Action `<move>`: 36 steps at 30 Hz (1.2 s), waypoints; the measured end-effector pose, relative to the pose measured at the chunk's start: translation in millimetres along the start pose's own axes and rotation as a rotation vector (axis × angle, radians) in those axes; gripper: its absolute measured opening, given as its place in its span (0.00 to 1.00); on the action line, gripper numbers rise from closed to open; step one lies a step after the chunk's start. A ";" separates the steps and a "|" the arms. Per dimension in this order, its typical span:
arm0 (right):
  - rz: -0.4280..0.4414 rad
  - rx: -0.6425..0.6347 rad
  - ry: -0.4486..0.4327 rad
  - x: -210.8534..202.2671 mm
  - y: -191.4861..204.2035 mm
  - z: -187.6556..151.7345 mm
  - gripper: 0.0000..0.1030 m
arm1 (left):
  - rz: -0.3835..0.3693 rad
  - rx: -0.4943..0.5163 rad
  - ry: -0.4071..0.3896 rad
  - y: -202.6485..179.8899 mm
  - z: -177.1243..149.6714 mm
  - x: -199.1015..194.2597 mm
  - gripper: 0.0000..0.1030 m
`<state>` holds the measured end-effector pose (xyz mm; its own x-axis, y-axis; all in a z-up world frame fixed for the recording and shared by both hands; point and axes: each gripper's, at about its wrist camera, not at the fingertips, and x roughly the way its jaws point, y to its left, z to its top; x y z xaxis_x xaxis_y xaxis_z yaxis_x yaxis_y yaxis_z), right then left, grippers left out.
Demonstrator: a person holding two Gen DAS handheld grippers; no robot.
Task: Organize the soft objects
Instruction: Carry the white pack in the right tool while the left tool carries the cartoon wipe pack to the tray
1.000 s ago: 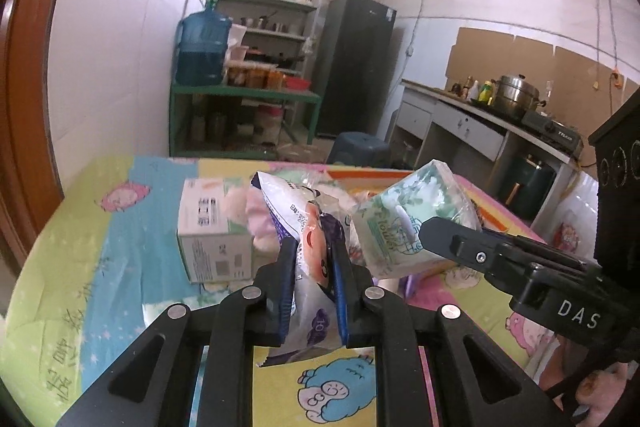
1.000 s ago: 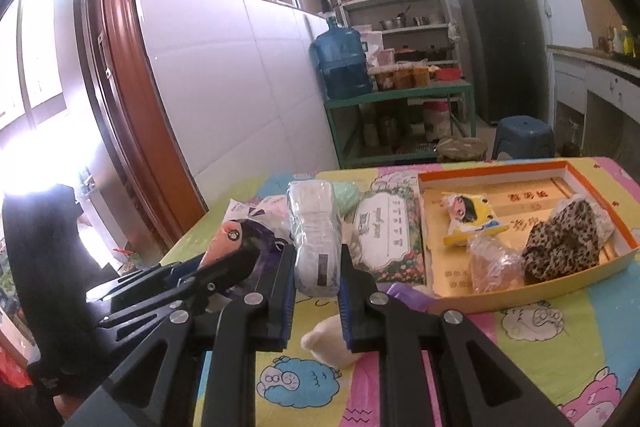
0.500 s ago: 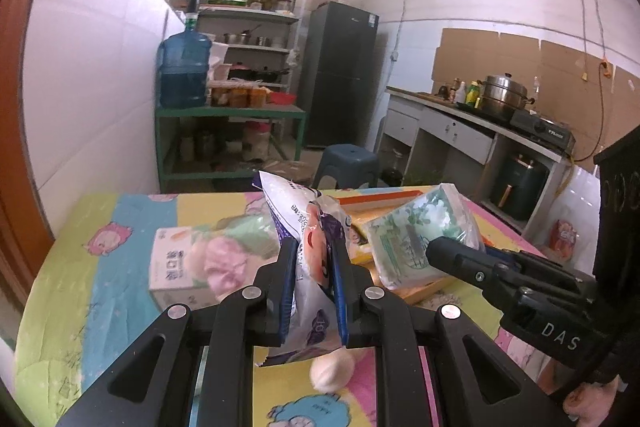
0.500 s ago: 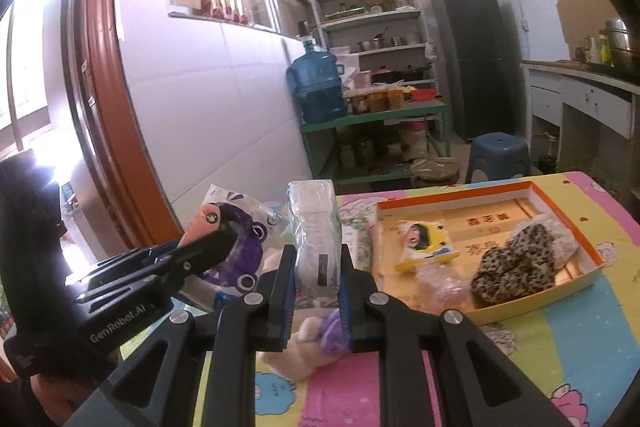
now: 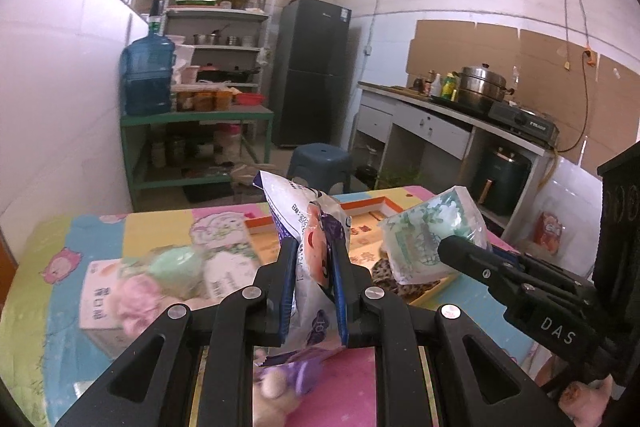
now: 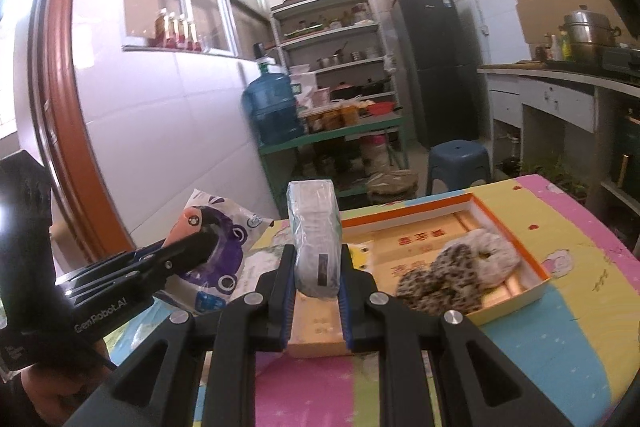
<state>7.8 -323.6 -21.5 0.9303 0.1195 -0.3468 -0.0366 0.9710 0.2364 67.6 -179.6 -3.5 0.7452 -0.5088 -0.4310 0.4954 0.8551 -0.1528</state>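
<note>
My left gripper (image 5: 313, 259) is shut on a white and purple plastic bag (image 5: 306, 227) and holds it above the table. The bag also shows in the right wrist view (image 6: 218, 239). My right gripper (image 6: 318, 267) is shut on a green and white tissue pack (image 6: 316, 239), also raised; it shows in the left wrist view (image 5: 428, 239). An orange-rimmed cardboard tray (image 6: 516, 227) lies ahead of both, with leopard-print soft items (image 6: 452, 275) in it.
On the left of the colourful tablecloth (image 5: 60, 267) lie a white box (image 5: 100, 307), a green and a pink soft item (image 5: 176, 263). A purple plush toy (image 5: 280, 379) lies under my left gripper. A blue stool (image 6: 460, 159) stands beyond the table.
Both grippers have risen and moved right toward the orange tray with their loads. The box and soft items now sit further left in the left wrist view.
</note>
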 end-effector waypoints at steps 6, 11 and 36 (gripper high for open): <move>-0.033 0.029 -0.024 1.1 -31.0 10.5 0.18 | -0.023 0.004 0.013 -19.9 9.5 28.3 0.16; -0.048 0.049 -0.037 5.7 -54.5 16.2 0.18 | -0.037 0.001 0.026 -34.6 16.1 55.7 0.17; -0.074 0.114 0.028 69.0 -118.5 26.6 0.18 | -0.034 -0.002 0.117 -59.0 22.8 172.0 0.17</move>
<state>86.1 -436.0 -49.3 0.9185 0.0561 -0.3914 0.0744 0.9477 0.3103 176.7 -319.8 -48.3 0.6707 -0.5230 -0.5260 0.5190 0.8375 -0.1710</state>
